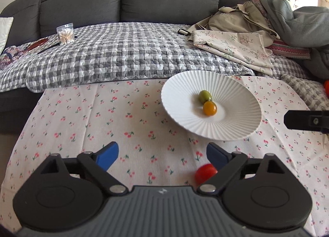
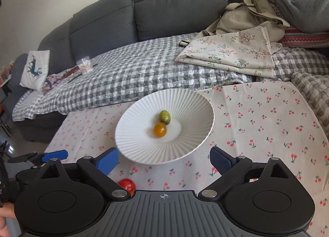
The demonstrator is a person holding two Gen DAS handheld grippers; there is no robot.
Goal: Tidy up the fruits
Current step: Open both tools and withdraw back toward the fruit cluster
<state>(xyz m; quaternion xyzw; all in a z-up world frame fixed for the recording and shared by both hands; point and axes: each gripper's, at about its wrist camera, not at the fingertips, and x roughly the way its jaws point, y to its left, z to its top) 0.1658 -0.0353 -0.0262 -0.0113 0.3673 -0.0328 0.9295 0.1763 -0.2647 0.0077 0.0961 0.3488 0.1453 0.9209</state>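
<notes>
On the plate (image 2: 131,134): green fruit (image 2: 165,116) touching orange one (image 2: 160,129). Red one (image 2: 127,184) on cloth. Both tools (image 1: 162,155) (image 2: 164,158) spread wide, empty.

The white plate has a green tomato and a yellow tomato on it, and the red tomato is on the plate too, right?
Not quite. The red tomato is not on the white plate; it lies on the cherry-print cloth in front of it, as the left wrist view shows. The green tomato and the yellow tomato are on the plate, touching each other.
</notes>
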